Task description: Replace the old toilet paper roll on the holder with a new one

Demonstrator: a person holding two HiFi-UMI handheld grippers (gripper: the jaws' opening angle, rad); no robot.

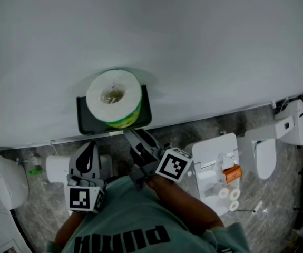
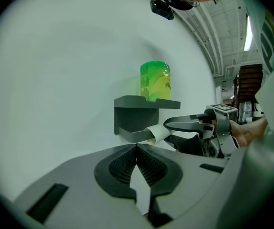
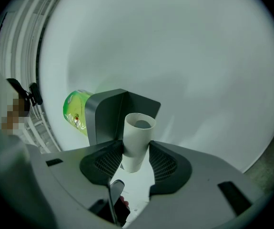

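Closest to its own camera, the right tool (image 3: 136, 152) has both ribbed pads (image 3: 107, 166) pressed against the sides of a pale, hollow cardboard tube (image 3: 137, 136), the bare core of the used roll. It grips the tube near the close end, with the open far end pointing at the white wall (image 3: 198, 56). The tube sits just in front of the dark grey wall-mounted holder (image 2: 136, 112), under its shelf and at the free end of the lower arm (image 2: 133, 134). Whether it is clear of that arm cannot be told. The left tool (image 2: 137, 149) hovers apart from the holder, its jaws together at the tips with nothing between them.

On the holder's shelf stands a full white toilet roll in a glossy green wrapper (image 1: 114, 96), upright with its hole facing up.

The tube looks nearly weightless and thin-walled, and a firm squeeze would likely flatten it. A light pinch across its width suits it, and it should slide along the arm with little drag. The wrapped roll is probably light too, but soft and bulky, and its film looks slippery. It calls for jaws spread wide and closed gently across the curved sides near mid-height. A grip near an edge could let it tip or slip off the shelf.
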